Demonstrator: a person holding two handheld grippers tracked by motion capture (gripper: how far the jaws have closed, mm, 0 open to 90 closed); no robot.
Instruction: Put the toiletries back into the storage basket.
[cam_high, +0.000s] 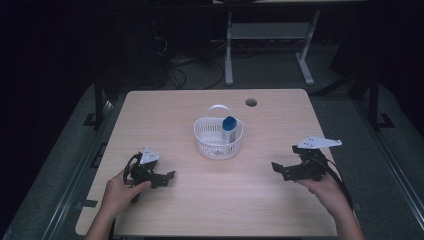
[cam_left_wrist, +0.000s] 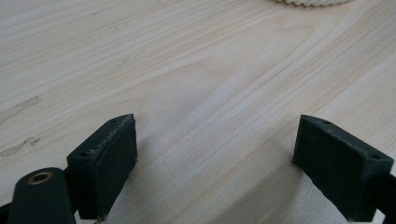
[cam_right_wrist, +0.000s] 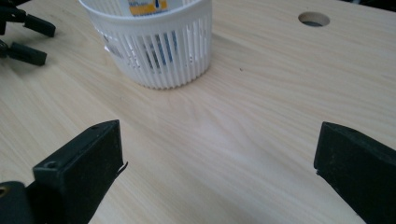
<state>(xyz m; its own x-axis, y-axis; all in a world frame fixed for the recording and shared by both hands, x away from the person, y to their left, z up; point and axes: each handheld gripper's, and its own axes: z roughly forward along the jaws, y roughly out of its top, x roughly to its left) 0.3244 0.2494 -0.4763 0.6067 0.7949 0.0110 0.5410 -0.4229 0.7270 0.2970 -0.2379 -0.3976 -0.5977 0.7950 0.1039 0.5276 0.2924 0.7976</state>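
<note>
A white slatted basket (cam_high: 218, 142) with a handle stands in the middle of the wooden table (cam_high: 200, 200). A white bottle with a blue cap (cam_high: 229, 127) stands upright inside it. My left gripper (cam_high: 170, 177) rests low at the front left, open, with bare wood between its jaws (cam_left_wrist: 215, 154). My right gripper (cam_high: 276, 168) sits at the front right, open, jaws wide apart over bare wood (cam_right_wrist: 219, 154). The basket (cam_right_wrist: 159, 46) is ahead of it, and the left gripper's fingertips (cam_right_wrist: 28, 39) appear beyond, at the upper left.
A round cable hole (cam_high: 251, 102) is in the table's back right part (cam_right_wrist: 314, 19). Beyond the table stand a white desk frame (cam_high: 270, 40) and cables on a dark floor. The basket's rim (cam_left_wrist: 308, 2) shows at the top of the left gripper view.
</note>
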